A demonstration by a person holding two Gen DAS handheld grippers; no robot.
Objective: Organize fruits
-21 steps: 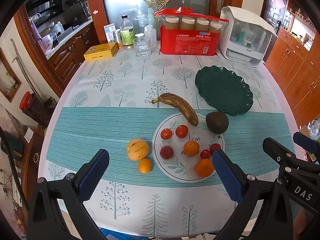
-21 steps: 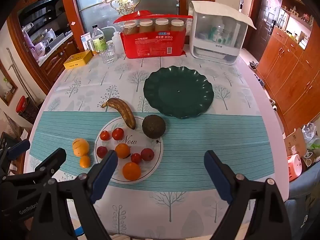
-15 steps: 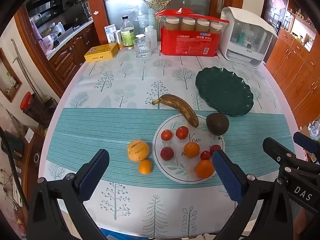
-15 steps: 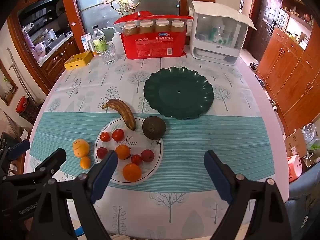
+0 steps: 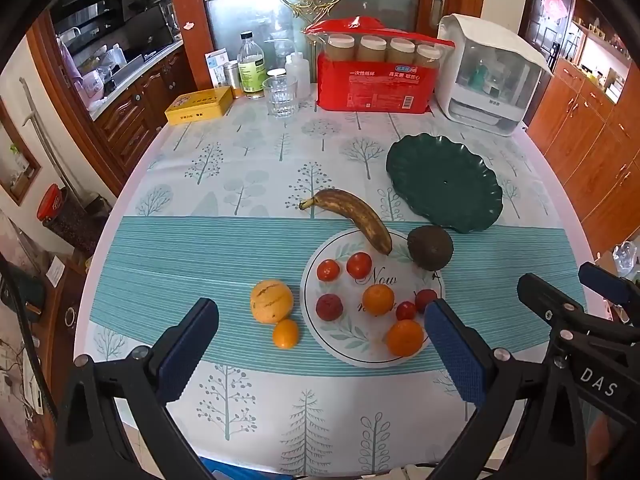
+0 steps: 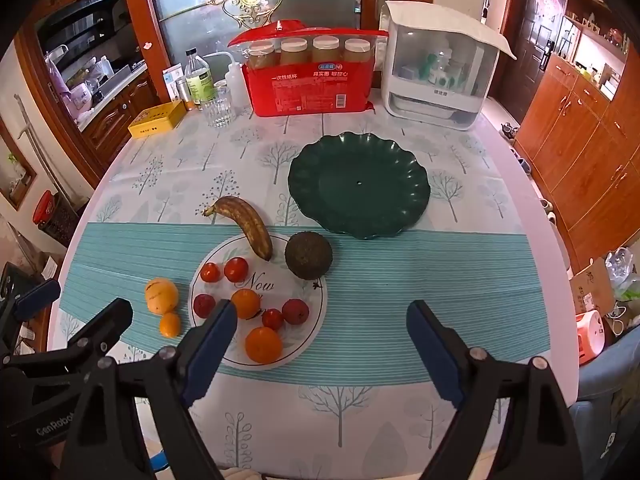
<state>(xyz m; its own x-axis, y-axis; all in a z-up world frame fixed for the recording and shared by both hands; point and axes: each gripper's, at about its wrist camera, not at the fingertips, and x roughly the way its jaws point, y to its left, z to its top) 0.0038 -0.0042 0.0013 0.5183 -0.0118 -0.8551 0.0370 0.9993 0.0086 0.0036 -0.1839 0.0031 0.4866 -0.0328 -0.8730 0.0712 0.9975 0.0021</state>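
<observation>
- Nothing on the bench (image 5: 224, 240) has shifted since a moment ago; both claws hang over its near edge just as they did.
- Left claw (image 5: 320, 344) gapes wide, tilted down at the fruit, with nothing between its blue pads (image 5: 188, 354).
- Farthest left, a yellow fruit (image 5: 271, 301) sits on the cloth with a small orange (image 5: 285, 333) touching its near side, both just beside the white plate (image 5: 352, 344).
- On that plate lie small red fruits and two oranges (image 5: 405, 337); a browned banana (image 5: 352, 218) rests its tip on the far rim.
- An avocado (image 6: 308, 255) sits at the plate's right edge, near the green dish (image 6: 359, 184), which holds no fruit.
- Right claw (image 6: 320, 350) also stands wide open, gripping nothing, its left pad over the plate's near side.
</observation>
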